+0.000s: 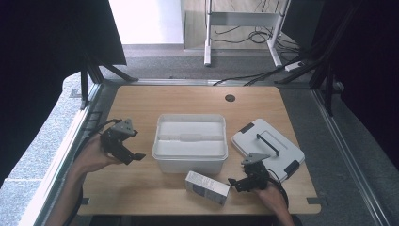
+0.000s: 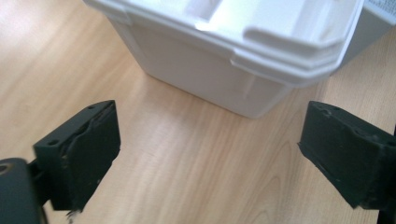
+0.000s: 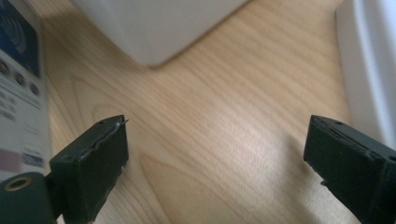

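Note:
A white plastic bin point(image 1: 190, 141) stands in the middle of the wooden table point(image 1: 141, 101). Its white lid point(image 1: 267, 143) with a black handle lies flat to the right of it. A small printed carton point(image 1: 207, 187) lies on its side in front of the bin. My left gripper point(image 1: 134, 157) is held left of the bin, open and empty, its jaws facing the bin's wall point(image 2: 224, 60). My right gripper point(image 1: 234, 183) hovers low between the carton point(image 3: 18, 93) and the lid point(image 3: 369, 60), open with bare wood between its jaws.
A round cable hole point(image 1: 230, 98) sits near the table's far edge. Metal rails run along both sides of the table. Beyond it are a white stand's legs point(image 1: 207, 52) and loose cables on the floor.

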The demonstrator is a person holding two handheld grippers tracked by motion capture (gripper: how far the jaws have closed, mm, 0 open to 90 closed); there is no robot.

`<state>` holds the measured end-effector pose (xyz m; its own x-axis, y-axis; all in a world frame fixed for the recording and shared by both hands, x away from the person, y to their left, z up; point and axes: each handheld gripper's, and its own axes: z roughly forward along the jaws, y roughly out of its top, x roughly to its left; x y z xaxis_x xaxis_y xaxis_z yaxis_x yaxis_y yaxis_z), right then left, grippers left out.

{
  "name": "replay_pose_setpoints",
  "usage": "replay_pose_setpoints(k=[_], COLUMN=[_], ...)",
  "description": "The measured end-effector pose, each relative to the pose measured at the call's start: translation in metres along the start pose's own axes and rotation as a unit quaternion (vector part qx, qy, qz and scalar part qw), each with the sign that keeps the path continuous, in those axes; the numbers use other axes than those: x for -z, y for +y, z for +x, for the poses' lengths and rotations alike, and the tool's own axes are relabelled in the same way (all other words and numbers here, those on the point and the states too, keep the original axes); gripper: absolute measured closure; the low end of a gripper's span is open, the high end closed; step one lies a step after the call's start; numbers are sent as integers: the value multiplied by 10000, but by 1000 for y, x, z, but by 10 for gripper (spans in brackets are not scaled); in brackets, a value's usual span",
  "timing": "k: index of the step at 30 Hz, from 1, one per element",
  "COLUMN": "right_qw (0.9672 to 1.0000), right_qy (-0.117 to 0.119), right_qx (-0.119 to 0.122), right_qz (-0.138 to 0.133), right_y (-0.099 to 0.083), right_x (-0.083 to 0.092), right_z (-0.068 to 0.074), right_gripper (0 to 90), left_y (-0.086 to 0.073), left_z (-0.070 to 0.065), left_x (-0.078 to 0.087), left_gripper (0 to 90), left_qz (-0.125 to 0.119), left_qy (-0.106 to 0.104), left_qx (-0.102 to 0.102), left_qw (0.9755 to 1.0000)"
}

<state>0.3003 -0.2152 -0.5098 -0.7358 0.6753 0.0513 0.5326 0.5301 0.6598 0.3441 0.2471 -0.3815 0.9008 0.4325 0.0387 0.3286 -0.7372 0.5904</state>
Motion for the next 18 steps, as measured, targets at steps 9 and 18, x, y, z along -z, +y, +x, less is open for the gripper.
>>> replay_pose_setpoints(k=[9, 18], right_qw=[9994, 9994], right_qy=[-138, -157], right_qx=[181, 180], right_qz=[-263, -256], right_y=[-10, -10], right_x=[-4, -5], right_z=[3, 3], right_gripper=[20, 8], left_y=[42, 78], left_z=[6, 7], left_x=[8, -5], left_gripper=[150, 220], left_qz=[94, 285], left_qy=[-63, -209], left_qx=[-588, -943], left_qw=[9982, 9949])
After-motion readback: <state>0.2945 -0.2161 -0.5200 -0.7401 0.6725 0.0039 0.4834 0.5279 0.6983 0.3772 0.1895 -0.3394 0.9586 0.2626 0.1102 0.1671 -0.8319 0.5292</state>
